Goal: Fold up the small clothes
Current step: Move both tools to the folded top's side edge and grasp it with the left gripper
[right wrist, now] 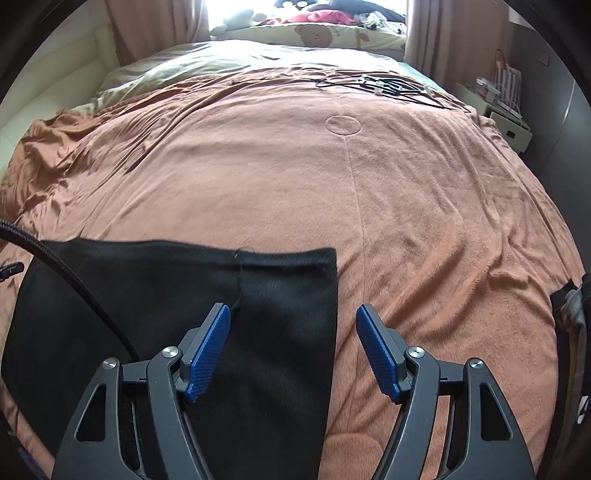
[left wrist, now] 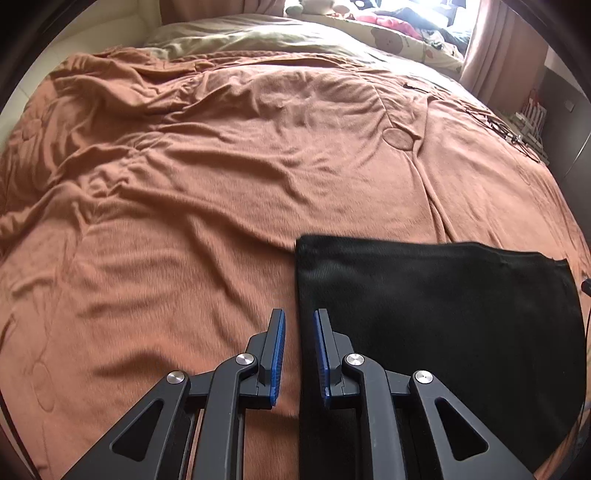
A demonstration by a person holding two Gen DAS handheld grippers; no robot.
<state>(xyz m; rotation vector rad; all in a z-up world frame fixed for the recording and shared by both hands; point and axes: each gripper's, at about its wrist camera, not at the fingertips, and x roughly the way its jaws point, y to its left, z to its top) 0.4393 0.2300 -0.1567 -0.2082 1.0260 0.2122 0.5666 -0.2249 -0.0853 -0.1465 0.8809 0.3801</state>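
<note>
Cloth [left wrist: 424, 314], black, flat on orange blanket [left wrist: 221, 184]; left gripper [left wrist: 298, 317] slightly apart, right gripper [right wrist: 293, 314] wide apart at six o'clock, both empty.

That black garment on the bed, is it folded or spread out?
Folded, it seems: the black garment lies flat on the orange blanket as a neat panel with straight edges, released by both grippers.

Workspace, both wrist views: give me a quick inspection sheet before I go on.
Surface: orange blanket, wrinkled, covering the bed.
Job's things: black garment lying flat, its side edges straight.
Clutter: pile of cords and small devices at the far side.
Grippers: left gripper slightly open, nothing between its pads; right gripper wide open, empty.
Cables: braided cable crossing the garment.
Surroundings: curtains, bear-print pillow, nightstand.
</note>
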